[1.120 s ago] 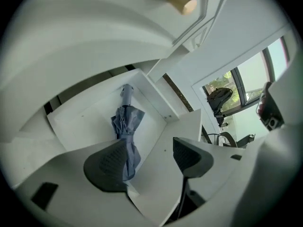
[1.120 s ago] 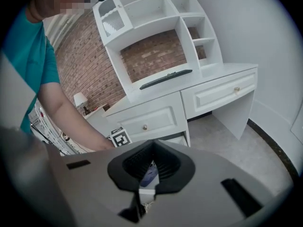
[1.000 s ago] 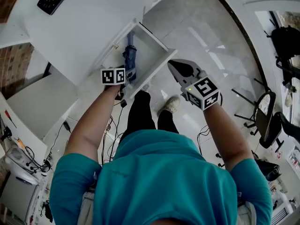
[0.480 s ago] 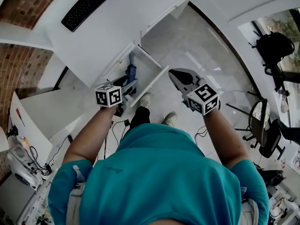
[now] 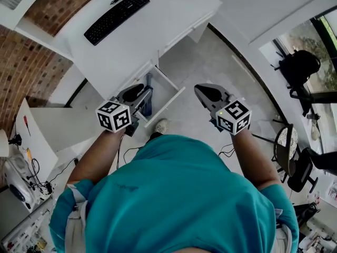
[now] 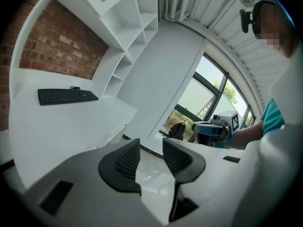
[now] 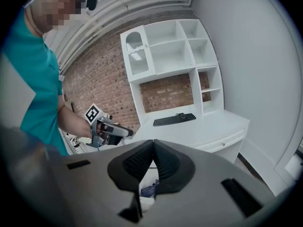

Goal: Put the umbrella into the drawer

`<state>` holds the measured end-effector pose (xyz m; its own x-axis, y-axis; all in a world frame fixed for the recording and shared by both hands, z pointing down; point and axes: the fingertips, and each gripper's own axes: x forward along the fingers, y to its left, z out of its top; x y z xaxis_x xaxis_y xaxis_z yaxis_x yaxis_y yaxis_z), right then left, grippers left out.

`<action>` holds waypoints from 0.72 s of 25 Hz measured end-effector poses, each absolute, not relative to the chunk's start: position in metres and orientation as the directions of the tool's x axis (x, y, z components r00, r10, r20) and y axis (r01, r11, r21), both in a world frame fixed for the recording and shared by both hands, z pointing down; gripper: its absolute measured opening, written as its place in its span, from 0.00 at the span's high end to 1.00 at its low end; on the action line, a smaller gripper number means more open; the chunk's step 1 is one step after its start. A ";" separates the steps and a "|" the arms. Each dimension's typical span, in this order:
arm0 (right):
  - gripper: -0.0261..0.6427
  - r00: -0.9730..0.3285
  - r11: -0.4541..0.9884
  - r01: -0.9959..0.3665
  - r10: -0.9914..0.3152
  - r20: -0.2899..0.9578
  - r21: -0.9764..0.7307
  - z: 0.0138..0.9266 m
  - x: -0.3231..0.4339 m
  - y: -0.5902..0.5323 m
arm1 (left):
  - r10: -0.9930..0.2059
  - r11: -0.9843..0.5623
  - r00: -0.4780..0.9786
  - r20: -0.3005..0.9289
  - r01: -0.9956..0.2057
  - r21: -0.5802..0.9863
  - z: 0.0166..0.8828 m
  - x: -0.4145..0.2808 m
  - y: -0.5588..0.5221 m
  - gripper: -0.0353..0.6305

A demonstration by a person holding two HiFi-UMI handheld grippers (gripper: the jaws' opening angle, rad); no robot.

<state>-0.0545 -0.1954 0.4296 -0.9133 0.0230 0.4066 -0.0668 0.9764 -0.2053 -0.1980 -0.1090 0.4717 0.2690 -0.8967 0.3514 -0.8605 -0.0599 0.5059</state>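
The dark blue folded umbrella [image 5: 148, 107] lies lengthwise in the open white drawer [image 5: 168, 100] under the desk. In the right gripper view a bit of the umbrella [image 7: 150, 189] shows below the jaws. My left gripper [image 5: 143, 93] is held up above the drawer's left side. Its jaws [image 6: 150, 157] are closing, a gap remains and nothing is between them. Over the floor to the right of the drawer is my right gripper [image 5: 205, 93], whose jaws [image 7: 152, 159] are shut and hold nothing.
A black keyboard [image 5: 116, 17] lies on the white desk [image 5: 158, 20]. White shelves [image 7: 170, 51] stand against a brick wall. Cables and gear [image 5: 21, 173] lie at left; an office chair [image 5: 292, 152] and a black bag [image 5: 295, 70] are at right.
Both grippers have risen away from the drawer, the left one more. The left jaws have come closer together. The umbrella stays in the drawer.
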 end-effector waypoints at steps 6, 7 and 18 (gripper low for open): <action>0.93 -0.927 0.980 -0.018 0.057 0.370 -0.198 0.391 -0.038 -0.193 | -0.943 -0.069 0.205 0.263 -0.891 0.448 0.411 -0.192 -0.094 0.79; 0.93 -0.929 0.981 -0.009 0.065 0.364 -0.196 0.384 -0.037 -0.193 | -0.948 -0.068 0.196 0.252 -0.895 0.441 0.404 -0.191 -0.091 0.81; 0.93 -0.940 0.985 0.043 0.098 0.326 -0.170 0.346 -0.042 -0.187 | -0.979 -0.065 0.139 0.152 -0.907 0.415 0.359 -0.179 -0.051 0.92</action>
<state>-0.0425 -0.1866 0.3460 -0.9403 0.0975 0.3260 0.0433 0.9846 -0.1696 -0.1794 -0.0512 0.3591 0.1393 -0.9785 0.1520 -0.9074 -0.0646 0.4153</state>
